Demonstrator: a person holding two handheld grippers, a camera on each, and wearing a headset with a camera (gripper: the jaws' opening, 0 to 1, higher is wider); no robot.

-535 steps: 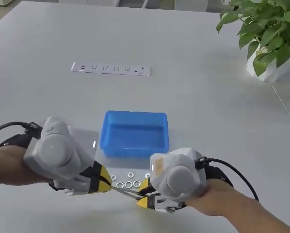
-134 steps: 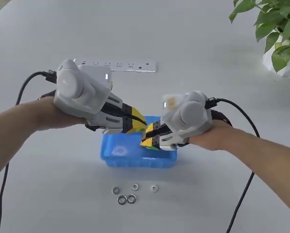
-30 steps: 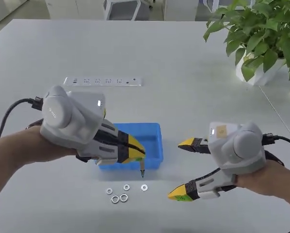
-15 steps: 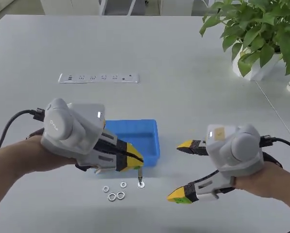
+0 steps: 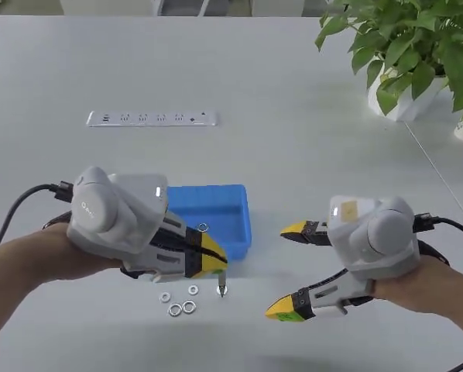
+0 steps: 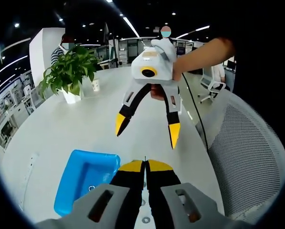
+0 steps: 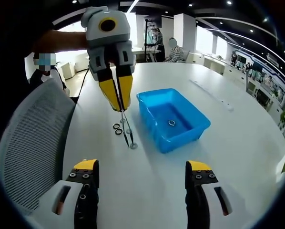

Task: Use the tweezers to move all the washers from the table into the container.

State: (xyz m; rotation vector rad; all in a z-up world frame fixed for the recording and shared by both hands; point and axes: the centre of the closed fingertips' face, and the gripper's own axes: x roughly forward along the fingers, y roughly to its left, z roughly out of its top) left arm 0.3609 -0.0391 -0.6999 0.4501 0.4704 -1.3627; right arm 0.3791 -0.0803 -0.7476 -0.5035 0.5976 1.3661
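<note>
My left gripper (image 5: 214,256) is shut on thin metal tweezers (image 5: 221,277), which point down at the table in front of the blue container (image 5: 235,225). The tweezers' tips (image 7: 131,143) rest at a lone washer (image 7: 133,146) apart from the others. Several more washers (image 5: 179,303) lie in a loose cluster to its left. One washer (image 7: 171,122) lies inside the container. My right gripper (image 5: 287,270) hovers to the right of the tweezers, open, with nothing between its jaws. In the left gripper view my left gripper (image 6: 145,165) pinches the tweezers (image 6: 145,159), facing the right gripper (image 6: 147,136).
A white power strip (image 5: 152,118) lies further back on the grey table (image 5: 309,139). A potted plant (image 5: 406,54) stands at the far right. A mesh office chair (image 7: 30,143) sits by the table's near edge.
Over the last second the left gripper has lowered the tweezers' tips onto the lone washer. The right gripper has stayed open in about the same place.
</note>
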